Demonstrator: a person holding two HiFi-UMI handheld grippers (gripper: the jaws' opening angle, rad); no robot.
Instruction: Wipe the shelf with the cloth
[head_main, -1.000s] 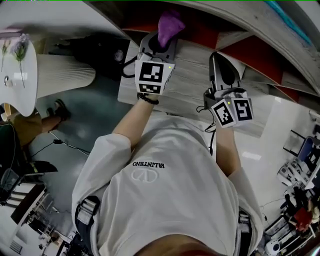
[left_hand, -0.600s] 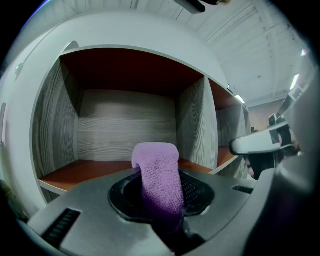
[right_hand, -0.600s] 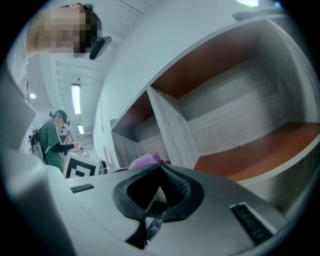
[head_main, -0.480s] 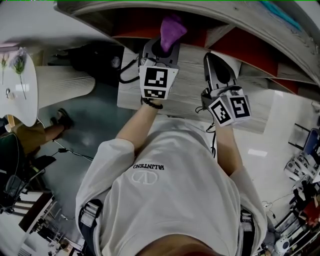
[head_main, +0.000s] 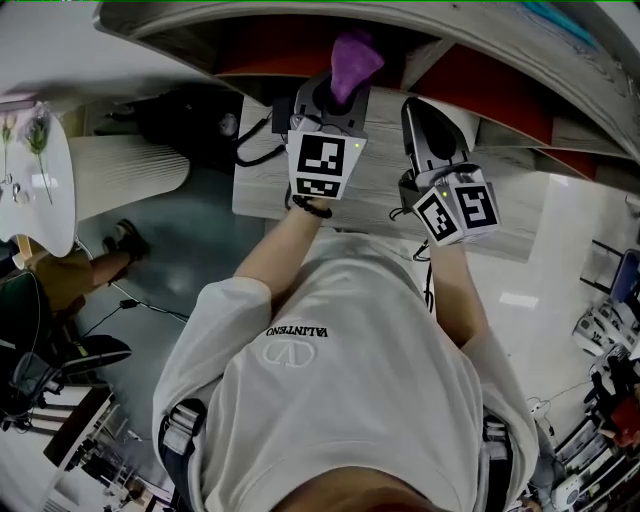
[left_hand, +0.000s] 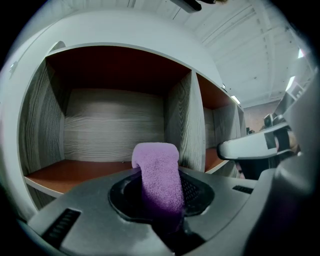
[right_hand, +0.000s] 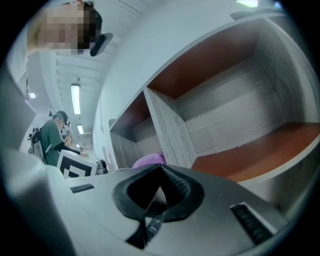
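A purple cloth (left_hand: 157, 177) stands up between the jaws of my left gripper (left_hand: 160, 200), which is shut on it. In the head view the left gripper (head_main: 335, 90) holds the cloth (head_main: 352, 58) at the mouth of a shelf compartment with a red-brown floor (left_hand: 70, 172) and grey wood walls. My right gripper (head_main: 428, 128) hovers to the right of it, over the grey shelf top (head_main: 520, 225). Its jaws are shut with nothing between them (right_hand: 161, 187), and they face the neighbouring compartment (right_hand: 260, 150). The cloth (right_hand: 149, 160) peeks past the divider there.
A grey wood divider (left_hand: 186, 127) separates the two compartments. A round white table (head_main: 40, 180) stands at the left, with a seated person's leg (head_main: 75, 265) below it. Cables lie on the floor (head_main: 120, 300). Another person (right_hand: 52, 135) stands far off in the room.
Both grippers have moved forward toward the shelf. The left one has carried the cloth nearer the compartment opening. The right gripper has followed alongside.
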